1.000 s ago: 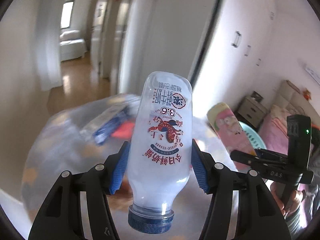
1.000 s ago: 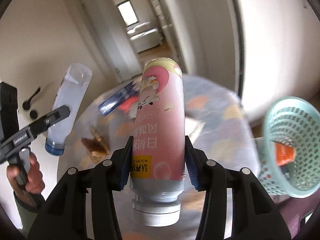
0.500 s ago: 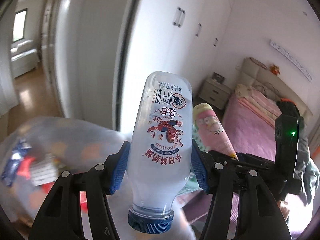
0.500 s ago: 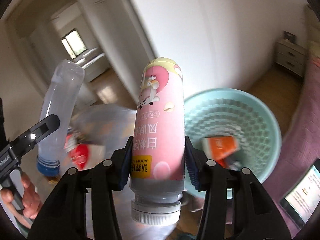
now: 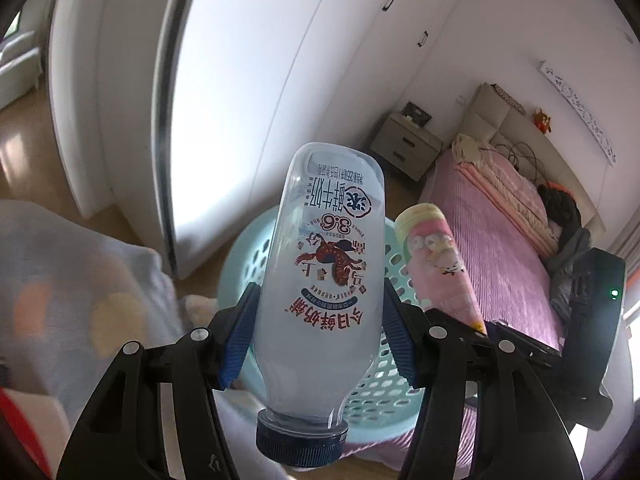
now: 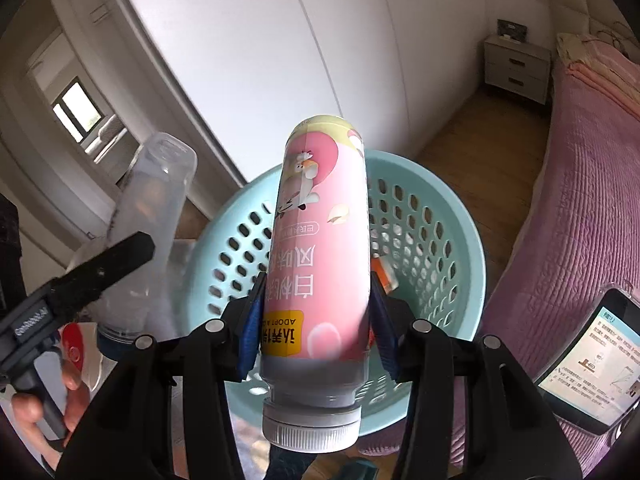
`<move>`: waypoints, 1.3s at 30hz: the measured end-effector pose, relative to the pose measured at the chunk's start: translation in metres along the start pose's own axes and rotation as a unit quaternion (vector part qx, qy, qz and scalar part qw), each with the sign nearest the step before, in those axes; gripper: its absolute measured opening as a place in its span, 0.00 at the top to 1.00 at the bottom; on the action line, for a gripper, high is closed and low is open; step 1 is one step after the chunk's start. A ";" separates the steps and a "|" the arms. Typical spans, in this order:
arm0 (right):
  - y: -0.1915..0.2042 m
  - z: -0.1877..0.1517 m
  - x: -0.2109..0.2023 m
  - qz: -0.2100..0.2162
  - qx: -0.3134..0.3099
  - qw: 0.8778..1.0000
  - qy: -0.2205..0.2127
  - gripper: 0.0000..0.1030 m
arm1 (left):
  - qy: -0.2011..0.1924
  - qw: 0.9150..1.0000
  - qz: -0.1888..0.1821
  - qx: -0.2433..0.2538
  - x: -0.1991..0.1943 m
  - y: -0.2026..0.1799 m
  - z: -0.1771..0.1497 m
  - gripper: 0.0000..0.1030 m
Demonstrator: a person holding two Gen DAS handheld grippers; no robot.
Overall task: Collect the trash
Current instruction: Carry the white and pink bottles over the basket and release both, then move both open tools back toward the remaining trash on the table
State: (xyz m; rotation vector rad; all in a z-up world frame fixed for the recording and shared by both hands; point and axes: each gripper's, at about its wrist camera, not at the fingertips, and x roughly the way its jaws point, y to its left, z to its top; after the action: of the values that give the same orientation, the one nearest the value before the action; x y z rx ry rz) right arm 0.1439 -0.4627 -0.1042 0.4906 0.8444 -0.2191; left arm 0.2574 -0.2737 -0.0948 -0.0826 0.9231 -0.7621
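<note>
My left gripper (image 5: pixel 320 332) is shut on a clear milk bottle (image 5: pixel 324 276) with a blue cap, held base away from me. My right gripper (image 6: pixel 316 328) is shut on a pink yogurt bottle (image 6: pixel 320 240) with a white cap. Both bottles hang over a light-teal perforated basket (image 6: pixel 432 240), which also shows in the left wrist view (image 5: pixel 372 392). An orange item (image 6: pixel 382 276) lies inside the basket. The pink bottle (image 5: pixel 436 264) is to the right of the clear one in the left wrist view; the clear bottle (image 6: pixel 148 224) is at left in the right wrist view.
A bed with a pink cover (image 5: pixel 500 248) lies right of the basket, with a phone (image 6: pixel 592 364) on it. White wardrobe doors (image 5: pixel 260 80) stand behind. A cloth-covered table (image 5: pixel 80 300) with a red item (image 6: pixel 74 350) is at left. A nightstand (image 5: pixel 404 144) stands far back.
Both grippers have swung right, away from the table, with their bottles. The basket, earlier off to the side, now sits straight below both bottles and looks closer.
</note>
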 end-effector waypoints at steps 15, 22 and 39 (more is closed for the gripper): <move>-0.007 0.013 0.016 -0.019 0.016 1.000 -0.001 0.46 | -0.018 0.999 0.016 0.023 -0.008 -0.014 0.002 0.37; 0.006 0.005 -0.011 0.010 -0.005 1.000 -0.018 0.46 | -0.054 0.998 0.029 0.027 -0.068 -0.013 -0.012 0.37; 0.144 -0.040 -0.050 0.137 -0.143 0.979 -0.049 0.46 | -0.158 0.974 0.155 -0.054 -0.257 0.047 -0.085 0.26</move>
State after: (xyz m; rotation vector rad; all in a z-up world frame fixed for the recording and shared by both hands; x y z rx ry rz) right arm 0.1389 -0.3177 -0.0418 0.3181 0.6889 0.1304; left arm 0.1263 -0.0570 0.0117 -0.1468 0.6516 -0.3936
